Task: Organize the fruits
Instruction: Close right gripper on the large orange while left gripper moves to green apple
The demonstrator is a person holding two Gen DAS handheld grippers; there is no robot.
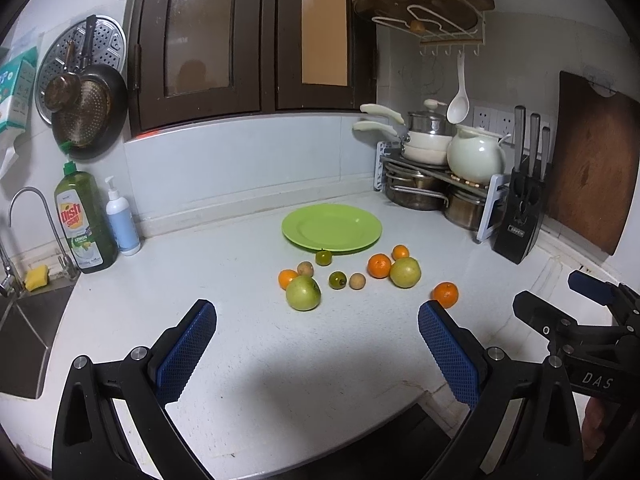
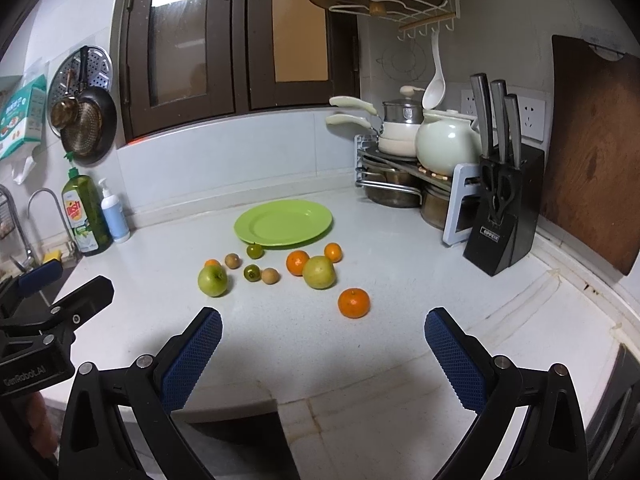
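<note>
Left tool (image 1: 316, 344): wide open, holding nothing, above the table's (image 1: 224, 280) near edge. Right tool (image 2: 322, 350): likewise wide open, nothing held. Green plate (image 2: 283, 222): mid-table toward the back edge. Fruits: two green apples (image 2: 213, 280), four oranges (image 2: 353, 303) and four smaller fruits, loose just before the plate.

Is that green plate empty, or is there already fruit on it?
Empty. The green plate shows only bare surface in both views; all the fruit lies on the counter in front of it.
</note>
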